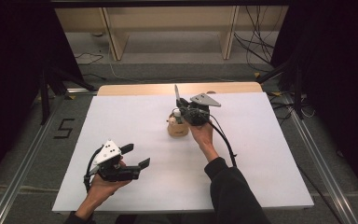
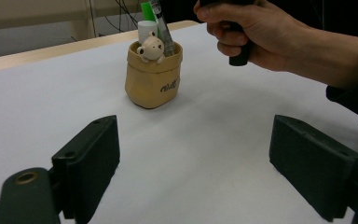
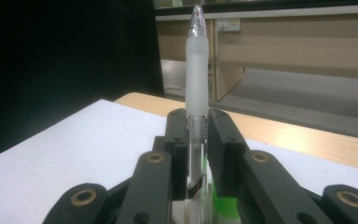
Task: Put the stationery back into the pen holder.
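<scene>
Two jaws of right tool (image 3: 198,128) clamping pen (image 3: 197,70), bear pot (image 2: 153,74) faces left tool (image 2: 193,168)

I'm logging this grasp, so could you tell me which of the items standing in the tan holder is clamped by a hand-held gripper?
The clear pen: the right hand-held gripper is shut on it, while the green marker and white tube stand untouched.

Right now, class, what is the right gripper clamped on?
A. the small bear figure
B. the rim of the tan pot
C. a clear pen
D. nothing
C: in the right gripper view, the right gripper has both jaws pressed against the clear pen, which stands upright between them.
</scene>
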The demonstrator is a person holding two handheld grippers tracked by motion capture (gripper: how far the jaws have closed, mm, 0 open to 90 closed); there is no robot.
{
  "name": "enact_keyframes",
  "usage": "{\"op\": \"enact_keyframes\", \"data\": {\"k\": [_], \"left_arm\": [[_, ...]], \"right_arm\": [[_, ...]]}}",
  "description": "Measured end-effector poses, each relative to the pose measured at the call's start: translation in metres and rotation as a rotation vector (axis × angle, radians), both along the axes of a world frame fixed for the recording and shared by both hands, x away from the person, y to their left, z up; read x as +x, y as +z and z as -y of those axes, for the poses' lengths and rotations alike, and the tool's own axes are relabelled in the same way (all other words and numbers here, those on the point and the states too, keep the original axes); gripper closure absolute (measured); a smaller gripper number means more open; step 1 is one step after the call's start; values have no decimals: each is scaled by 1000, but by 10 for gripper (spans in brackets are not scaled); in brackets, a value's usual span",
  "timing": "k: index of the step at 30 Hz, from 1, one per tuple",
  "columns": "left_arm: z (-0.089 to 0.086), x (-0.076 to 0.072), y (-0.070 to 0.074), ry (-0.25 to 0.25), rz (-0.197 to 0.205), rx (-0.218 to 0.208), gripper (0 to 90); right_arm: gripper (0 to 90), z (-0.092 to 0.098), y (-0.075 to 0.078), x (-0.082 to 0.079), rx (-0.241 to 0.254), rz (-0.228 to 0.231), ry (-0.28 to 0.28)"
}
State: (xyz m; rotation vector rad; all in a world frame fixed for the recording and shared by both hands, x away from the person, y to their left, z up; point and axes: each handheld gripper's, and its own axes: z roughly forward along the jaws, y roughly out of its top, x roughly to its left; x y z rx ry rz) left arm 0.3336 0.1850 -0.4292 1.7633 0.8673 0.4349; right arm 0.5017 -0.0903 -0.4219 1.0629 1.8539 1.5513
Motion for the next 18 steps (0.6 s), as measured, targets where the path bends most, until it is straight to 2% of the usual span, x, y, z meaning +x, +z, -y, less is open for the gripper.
{"op": "enact_keyframes", "data": {"k": [7, 18], "left_arm": [[0, 0, 0, -1, 1, 0, 155], [0, 0, 0, -2, 1, 0, 155]], "right_arm": [[794, -2, -5, 0, -33, -6, 2], [790, -3, -6, -1, -54, -17, 8]]}}
